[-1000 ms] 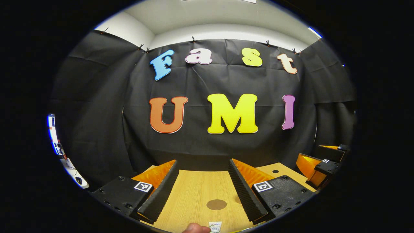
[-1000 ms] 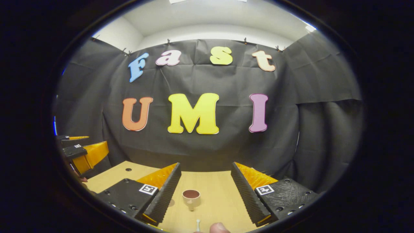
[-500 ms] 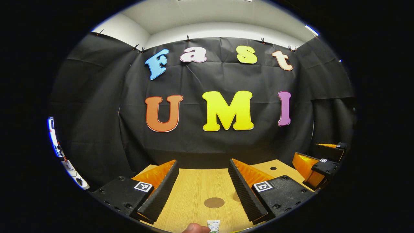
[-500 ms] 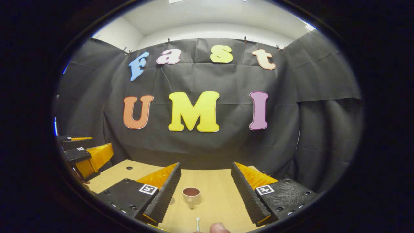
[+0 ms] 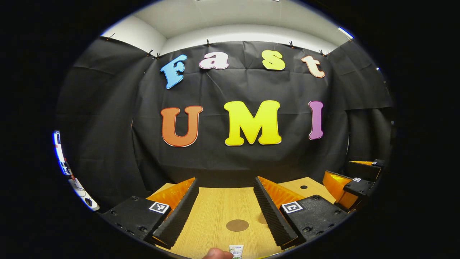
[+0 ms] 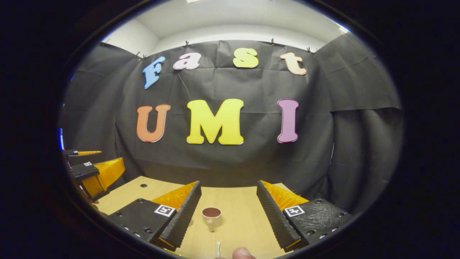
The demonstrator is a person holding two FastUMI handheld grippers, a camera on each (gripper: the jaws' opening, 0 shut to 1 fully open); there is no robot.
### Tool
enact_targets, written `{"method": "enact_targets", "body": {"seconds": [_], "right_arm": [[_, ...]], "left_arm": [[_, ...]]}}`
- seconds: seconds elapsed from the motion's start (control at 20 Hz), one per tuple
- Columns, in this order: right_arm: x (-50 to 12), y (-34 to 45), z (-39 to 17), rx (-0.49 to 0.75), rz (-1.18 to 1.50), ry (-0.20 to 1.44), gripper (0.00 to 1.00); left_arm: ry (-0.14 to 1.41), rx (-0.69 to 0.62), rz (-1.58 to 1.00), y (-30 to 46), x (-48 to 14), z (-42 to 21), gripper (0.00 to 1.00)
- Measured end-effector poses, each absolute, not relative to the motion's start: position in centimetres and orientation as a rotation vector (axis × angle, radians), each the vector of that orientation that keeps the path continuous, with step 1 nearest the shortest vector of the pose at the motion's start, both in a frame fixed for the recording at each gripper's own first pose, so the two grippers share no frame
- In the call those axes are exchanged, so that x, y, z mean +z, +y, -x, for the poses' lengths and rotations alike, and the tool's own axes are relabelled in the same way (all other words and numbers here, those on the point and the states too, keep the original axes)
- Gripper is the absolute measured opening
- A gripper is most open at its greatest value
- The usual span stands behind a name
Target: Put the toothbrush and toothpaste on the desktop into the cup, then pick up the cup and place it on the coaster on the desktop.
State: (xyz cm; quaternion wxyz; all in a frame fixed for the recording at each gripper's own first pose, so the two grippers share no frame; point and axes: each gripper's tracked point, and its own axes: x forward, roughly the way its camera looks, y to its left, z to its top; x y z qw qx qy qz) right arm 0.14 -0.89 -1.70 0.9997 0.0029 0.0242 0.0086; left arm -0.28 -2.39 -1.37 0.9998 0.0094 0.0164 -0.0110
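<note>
Between our fingers: left gripper and right gripper both spread wide, holding nothing.
Desktop: we see pale wood; coaster dead ahead, toothpaste at 6 o'clock.
Right gripper view: cup upright ahead, toothbrush tip at 6 o'clock.
Room: black cloth wall at 12 o'clock.

Left gripper: held level above the desktop, jaws spread wide, nothing between them. Right gripper: same pose, jaws wide apart, nothing gripped.

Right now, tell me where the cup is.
In the right gripper view the cup stands upright on the desktop, between the open right gripper's fingers, beyond the toothbrush.
</note>
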Motion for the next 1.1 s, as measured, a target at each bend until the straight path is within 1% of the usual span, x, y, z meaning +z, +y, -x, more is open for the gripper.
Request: {"method": "enact_targets", "body": {"seconds": [0.05,0.1,0.4,0.5,0.6,0.7,0.85,0.9,1.1], "right_arm": [[-1.8,-0.9,-0.1,0.019,-0.007,0.049,0.96],[-1.9,-1.0,-0.2,0.020,-0.009,0.052,0.94],[-2.6,-0.7,-0.2,0.031,-0.003,0.074,0.95],[-3.6,-0.5,-0.2,0.042,0.007,0.098,0.94],[-4.6,-0.7,0.0,0.045,0.008,0.127,0.95],[-5.3,-0.9,0.0,0.045,0.012,0.148,0.94],[-7.2,-1.1,0.0,0.047,0.018,0.196,0.96],[-8.2,-1.1,-0.1,0.049,0.019,0.224,0.94],[-12.9,-1.6,0.1,0.044,0.016,0.356,0.94]], "left_arm": [[0.036,-0.022,-0.018,-2.4,-1.5,0.3,0.98],[0.040,-0.022,-0.017,-2.5,-1.7,0.2,0.98],[0.073,-0.026,-0.014,-2.6,-2.7,0.3,0.98],[0.090,-0.031,-0.015,-2.8,-3.5,0.4,0.97],[0.112,-0.039,-0.026,-3.0,-4.4,0.5,0.97],[0.141,-0.045,-0.037,-3.3,-5.7,0.6,0.97],[0.193,-0.063,-0.044,-3.7,-8.2,0.8,0.98],[0.209,-0.070,-0.050,-3.8,-9.0,1.0,0.98],[0.325,-0.109,-0.067,-4.5,-13.8,2.0,0.98]]}}
